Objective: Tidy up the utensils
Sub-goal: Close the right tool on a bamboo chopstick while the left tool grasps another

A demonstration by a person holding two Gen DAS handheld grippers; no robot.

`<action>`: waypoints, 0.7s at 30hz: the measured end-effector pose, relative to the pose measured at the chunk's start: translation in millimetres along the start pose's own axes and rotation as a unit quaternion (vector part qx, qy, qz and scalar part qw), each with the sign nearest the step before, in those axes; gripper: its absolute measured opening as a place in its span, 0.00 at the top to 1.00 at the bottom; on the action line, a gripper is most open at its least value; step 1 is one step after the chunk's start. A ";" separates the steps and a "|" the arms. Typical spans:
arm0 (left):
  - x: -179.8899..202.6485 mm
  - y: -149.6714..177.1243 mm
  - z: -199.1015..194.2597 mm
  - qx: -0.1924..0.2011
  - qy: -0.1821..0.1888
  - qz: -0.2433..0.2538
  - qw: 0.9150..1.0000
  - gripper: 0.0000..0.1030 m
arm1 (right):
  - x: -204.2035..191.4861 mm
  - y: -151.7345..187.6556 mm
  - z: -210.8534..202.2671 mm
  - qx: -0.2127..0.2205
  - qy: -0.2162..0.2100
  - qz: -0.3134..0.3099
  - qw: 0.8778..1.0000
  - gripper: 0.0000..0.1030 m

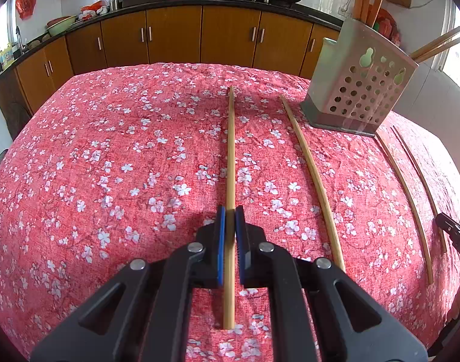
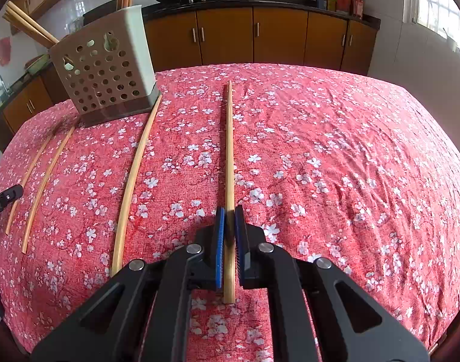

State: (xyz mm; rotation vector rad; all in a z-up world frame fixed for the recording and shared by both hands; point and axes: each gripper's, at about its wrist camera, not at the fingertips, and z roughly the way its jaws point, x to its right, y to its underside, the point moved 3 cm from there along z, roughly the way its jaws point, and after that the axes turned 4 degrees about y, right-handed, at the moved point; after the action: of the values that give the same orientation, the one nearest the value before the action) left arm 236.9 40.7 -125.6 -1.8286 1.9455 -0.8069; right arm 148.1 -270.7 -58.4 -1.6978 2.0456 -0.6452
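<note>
Four chopsticks lay in a row on the red floral cloth — left gripper [image 1: 230, 214] clenched on the leftmost [image 1: 231, 150], right gripper [image 2: 229, 215] on the rightmost [image 2: 229, 150], both seemingly bound for the perforated holder [image 1: 359, 90] standing behind.

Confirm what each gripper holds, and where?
Left gripper is shut on a chopstick, right gripper on another chopstick, each pinched near its near end.

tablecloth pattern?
Red tablecloth with small white blossom print, some pale pink. Shows best in the right wrist view.
</note>
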 end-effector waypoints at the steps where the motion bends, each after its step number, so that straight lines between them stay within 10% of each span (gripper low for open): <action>1: 0.0 -0.2 -0.1 0.000 -0.001 0.000 1.000 0.91 | -0.9 -0.2 -0.2 0.000 0.002 -0.006 1.000 0.92; 21: 3.9 4.6 -4.0 -0.002 0.001 0.015 1.000 0.91 | 1.5 -1.8 -0.3 0.000 -0.011 -0.008 1.000 0.92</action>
State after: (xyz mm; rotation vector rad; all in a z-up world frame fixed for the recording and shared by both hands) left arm 230.4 37.5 -124.8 -1.7976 1.9726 -0.7955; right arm 149.1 -272.5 -57.2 -1.7152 2.0186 -0.6282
